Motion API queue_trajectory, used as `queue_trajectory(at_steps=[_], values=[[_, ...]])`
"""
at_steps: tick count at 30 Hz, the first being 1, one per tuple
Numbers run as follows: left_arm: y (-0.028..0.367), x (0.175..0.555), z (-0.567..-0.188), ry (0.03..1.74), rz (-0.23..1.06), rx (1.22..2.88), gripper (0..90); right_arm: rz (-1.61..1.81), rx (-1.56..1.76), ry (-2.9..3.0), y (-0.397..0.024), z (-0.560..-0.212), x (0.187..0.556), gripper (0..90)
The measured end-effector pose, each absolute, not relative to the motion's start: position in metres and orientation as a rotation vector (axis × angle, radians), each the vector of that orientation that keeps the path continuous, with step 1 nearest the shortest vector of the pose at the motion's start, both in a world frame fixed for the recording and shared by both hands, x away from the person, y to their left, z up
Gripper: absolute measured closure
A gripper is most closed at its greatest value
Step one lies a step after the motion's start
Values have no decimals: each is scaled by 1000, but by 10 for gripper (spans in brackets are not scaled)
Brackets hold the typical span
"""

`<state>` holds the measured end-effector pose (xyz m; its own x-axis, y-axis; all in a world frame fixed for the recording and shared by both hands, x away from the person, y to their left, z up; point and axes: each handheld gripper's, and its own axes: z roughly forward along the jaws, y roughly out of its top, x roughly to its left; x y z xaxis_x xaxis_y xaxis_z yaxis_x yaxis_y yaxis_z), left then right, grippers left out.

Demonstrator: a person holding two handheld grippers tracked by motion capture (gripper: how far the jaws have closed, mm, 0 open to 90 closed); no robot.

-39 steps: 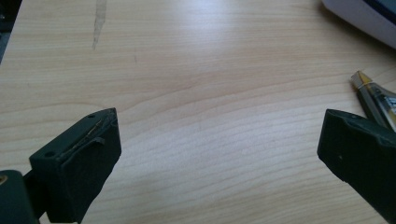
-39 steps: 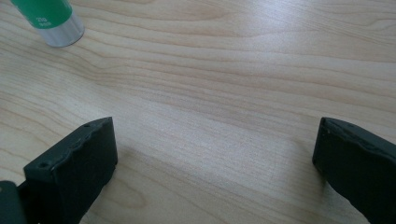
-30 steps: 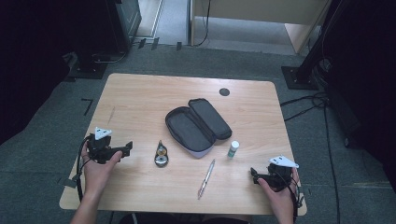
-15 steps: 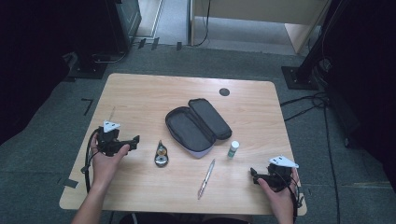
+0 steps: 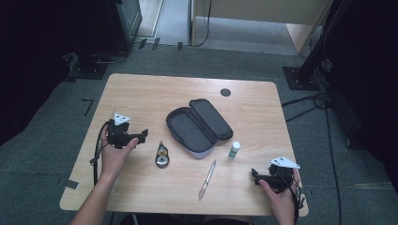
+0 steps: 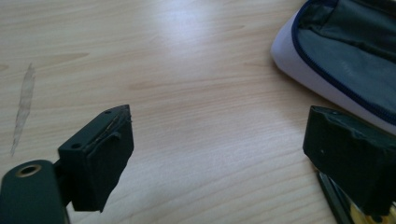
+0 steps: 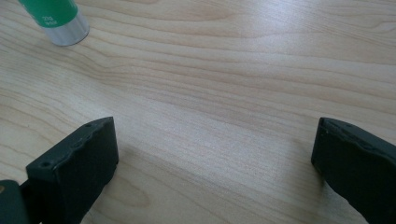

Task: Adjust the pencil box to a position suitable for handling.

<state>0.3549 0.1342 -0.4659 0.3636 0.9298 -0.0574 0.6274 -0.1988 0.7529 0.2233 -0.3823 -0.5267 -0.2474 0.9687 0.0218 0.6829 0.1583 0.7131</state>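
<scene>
Left gripper (image 5: 141, 136) hovers over the wooden table (image 5: 141, 93), jaws wide with only bare wood between them though they have just been closing slightly; it sits just left of the small round black-and-gold object (image 5: 162, 154), which lies flat near the open pencil case (image 5: 197, 126). Right gripper (image 5: 257, 174) rests at the table's near right corner, jaws wide and empty, the green glue stick (image 7: 58, 18) near and the pen (image 5: 207, 179) further left.

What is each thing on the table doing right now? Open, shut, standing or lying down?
pencil case: open, lid folded back
glue stick: standing upright
pen: lying flat
small round thing: lying flat
left gripper: open, jaws just been closing, nothing between them
right gripper: open, nothing held
</scene>
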Motion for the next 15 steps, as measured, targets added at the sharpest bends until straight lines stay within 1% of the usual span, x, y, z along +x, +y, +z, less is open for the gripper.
queue_trajectory(at_steps=[2, 10, 15], values=[[131, 358, -466, 1340, 553, 1922, 131, 858, 1566, 1997, -382, -527, 223, 3], [114, 373, -465, 1314, 531, 1941, 163, 858, 1566, 1997, -382, -527, 223, 3], [100, 383, -466, 1295, 526, 1947, 222, 858, 1566, 1997, -382, -527, 223, 3]])
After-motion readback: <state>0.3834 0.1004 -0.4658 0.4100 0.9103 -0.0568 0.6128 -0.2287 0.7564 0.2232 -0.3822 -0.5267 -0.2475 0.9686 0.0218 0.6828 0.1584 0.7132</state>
